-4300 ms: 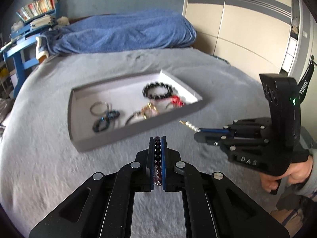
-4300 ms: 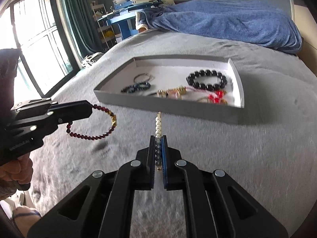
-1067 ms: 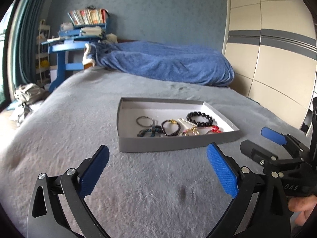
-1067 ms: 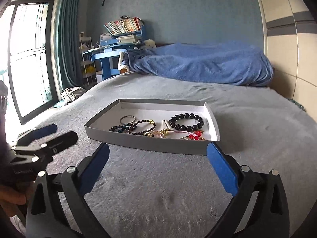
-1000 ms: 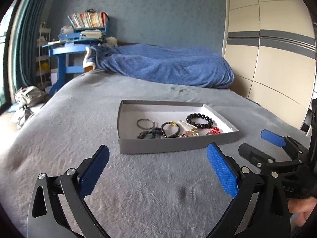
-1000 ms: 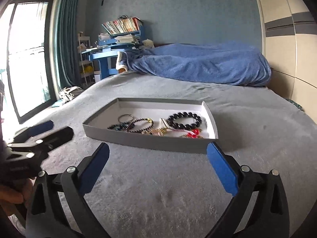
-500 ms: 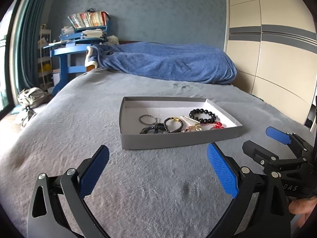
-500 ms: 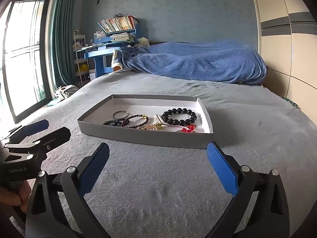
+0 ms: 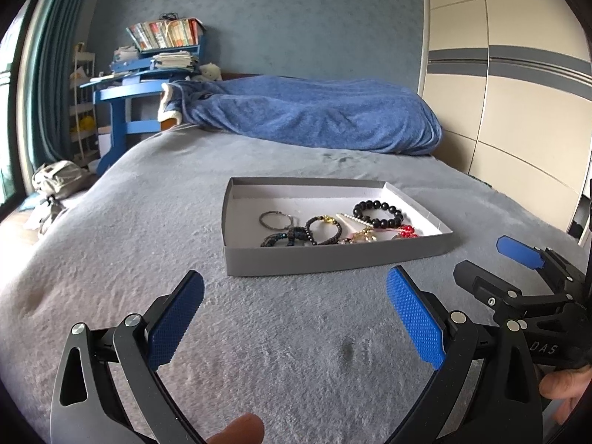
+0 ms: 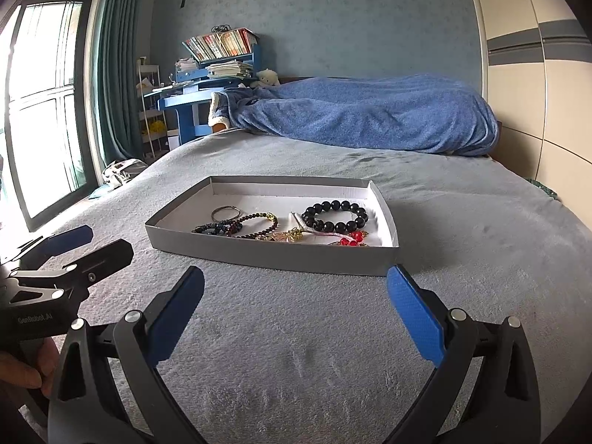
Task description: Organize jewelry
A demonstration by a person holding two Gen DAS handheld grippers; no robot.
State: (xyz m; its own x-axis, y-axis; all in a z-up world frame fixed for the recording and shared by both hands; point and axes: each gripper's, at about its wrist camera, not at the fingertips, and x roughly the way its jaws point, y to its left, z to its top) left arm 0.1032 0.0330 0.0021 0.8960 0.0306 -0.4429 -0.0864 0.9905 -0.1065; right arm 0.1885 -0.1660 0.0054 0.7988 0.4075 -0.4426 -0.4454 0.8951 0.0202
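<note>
Left wrist view: the left gripper (image 9: 294, 318) gapes wide, empty; the tray (image 9: 333, 257) of jewelry lies at 12 o'clock on the bed (image 9: 148, 222), its tangled smaller pieces indistinct.

Right wrist view: the right gripper (image 10: 294, 318) is spread wide, empty; the black bead bracelet (image 10: 335, 216) sits in the tray's right half, the near wall hiding the floor edge.

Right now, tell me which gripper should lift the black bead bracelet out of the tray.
Right, probably. Both the right gripper and left gripper are open and empty, short of the tray. The black bead bracelet lies toward the tray's right end, nearer the right gripper's side.
</note>
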